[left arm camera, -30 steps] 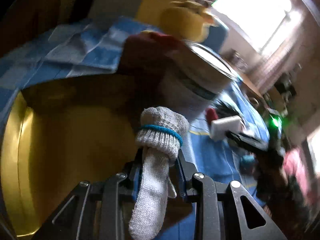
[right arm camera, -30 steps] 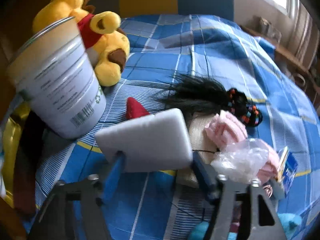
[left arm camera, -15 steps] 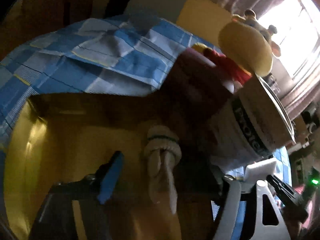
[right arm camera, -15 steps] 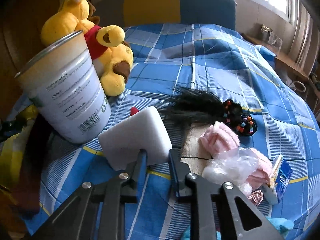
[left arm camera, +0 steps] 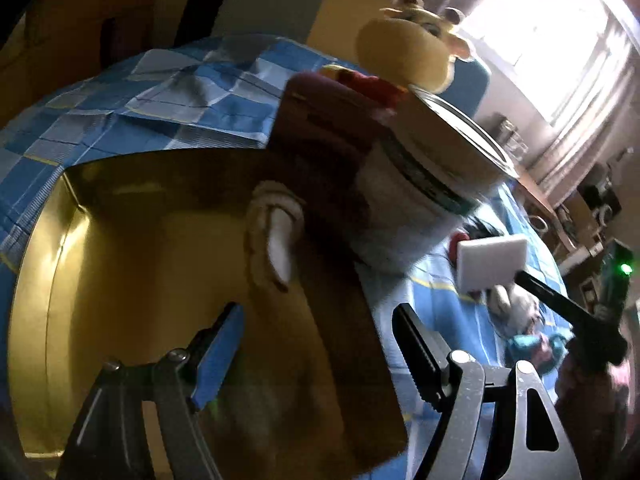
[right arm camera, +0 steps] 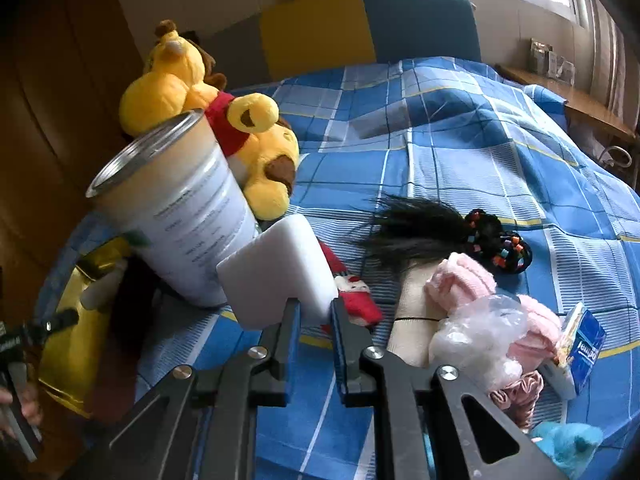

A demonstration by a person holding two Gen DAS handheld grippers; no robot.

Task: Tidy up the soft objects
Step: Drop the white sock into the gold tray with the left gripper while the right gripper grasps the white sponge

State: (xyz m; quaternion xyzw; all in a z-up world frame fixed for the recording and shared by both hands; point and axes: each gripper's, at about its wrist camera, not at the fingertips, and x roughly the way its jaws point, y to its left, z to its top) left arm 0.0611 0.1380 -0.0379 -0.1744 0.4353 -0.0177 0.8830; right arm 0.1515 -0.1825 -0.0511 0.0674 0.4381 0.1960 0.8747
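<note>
My right tongs (right arm camera: pixel 314 312) pinch the white sponge (right arm camera: pixel 280 270) by one corner, raised off the bed, while my left tongs (left arm camera: pixel 316 344) hang spread above the gold box (left arm camera: pixel 120 280) where the sock (left arm camera: pixel 272 240) lies.

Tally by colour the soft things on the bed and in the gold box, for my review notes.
White: 2, sponge, sock
Yellow: 1, plush bear
Red: 1, small toy
Pink: 1, cloth
Black: 1, hair tuft
Turquoise: 1, fuzzy toy
Total: 7
</note>
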